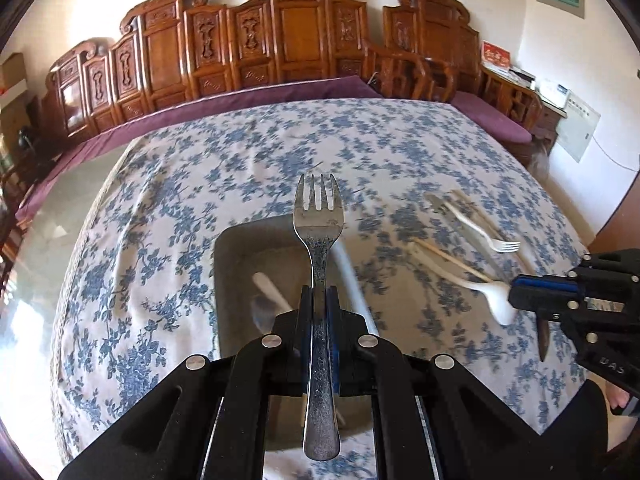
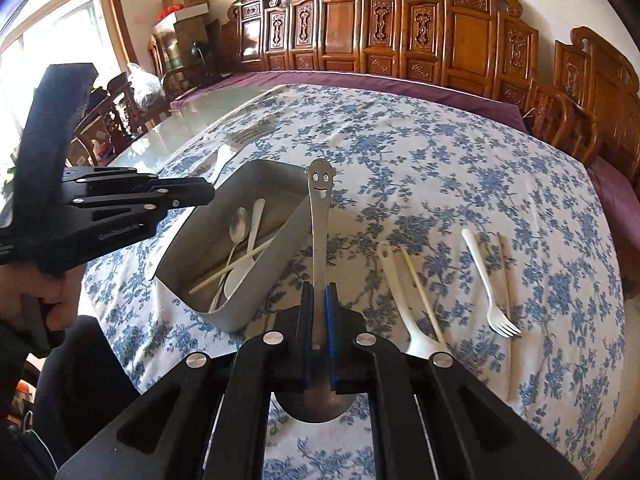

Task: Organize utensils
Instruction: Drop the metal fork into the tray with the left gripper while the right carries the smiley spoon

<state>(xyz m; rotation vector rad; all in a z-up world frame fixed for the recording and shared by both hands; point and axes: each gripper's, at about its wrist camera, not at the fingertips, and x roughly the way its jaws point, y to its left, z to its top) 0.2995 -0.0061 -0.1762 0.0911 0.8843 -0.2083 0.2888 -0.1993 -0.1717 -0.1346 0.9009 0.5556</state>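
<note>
Right wrist view, metal tray (image 2: 256,300): left of centre, already holding a spoon, white utensils and a chopstick.
Right gripper (image 2: 319,304): jaws clamped on smiley-handled spoon (image 2: 320,216).
Left gripper (image 1: 319,308): jaws clamped on metal fork (image 1: 318,216), above the tray.
Left to sort: white spoon (image 2: 404,300), white fork (image 2: 490,280) and chopsticks, lower right on the tablecloth (image 2: 440,160).

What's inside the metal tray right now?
In the metal tray: a metal spoon, a white plastic spoon and a chopstick. Its near wall hides the bottom corner.
</note>
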